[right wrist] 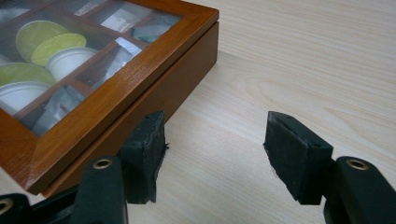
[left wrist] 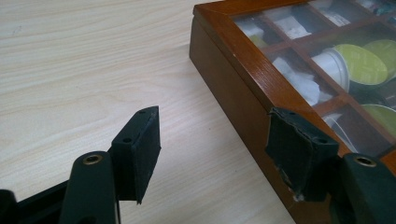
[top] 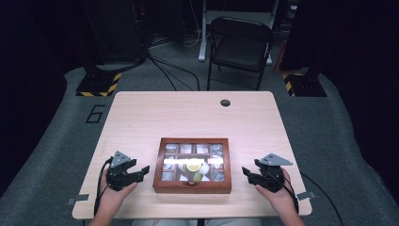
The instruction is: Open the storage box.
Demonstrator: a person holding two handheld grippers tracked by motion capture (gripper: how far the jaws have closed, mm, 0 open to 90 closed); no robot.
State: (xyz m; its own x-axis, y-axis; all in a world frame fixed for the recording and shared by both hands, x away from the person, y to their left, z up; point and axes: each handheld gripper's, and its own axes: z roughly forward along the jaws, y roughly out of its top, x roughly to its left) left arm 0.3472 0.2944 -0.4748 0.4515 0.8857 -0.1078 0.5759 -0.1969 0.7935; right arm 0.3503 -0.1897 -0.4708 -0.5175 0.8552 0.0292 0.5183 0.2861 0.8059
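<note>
The light wooden bench [top: 197, 117] carries a brown wooden compartment box [top: 192, 165] with a glass lid, shut, lying near the front edge at six o'clock from the bench's middle. At nine o'clock of the box the left gripper [top: 141, 172] rests, fingers apart. At three o'clock the right gripper [top: 248, 173] does likewise. Green-topped capsules [left wrist: 362, 63] sit inside.

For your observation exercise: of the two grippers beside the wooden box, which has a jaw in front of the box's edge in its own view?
The left gripper: its right jaw overlaps the box rim. The right gripper has both jaws over bare table.
</note>
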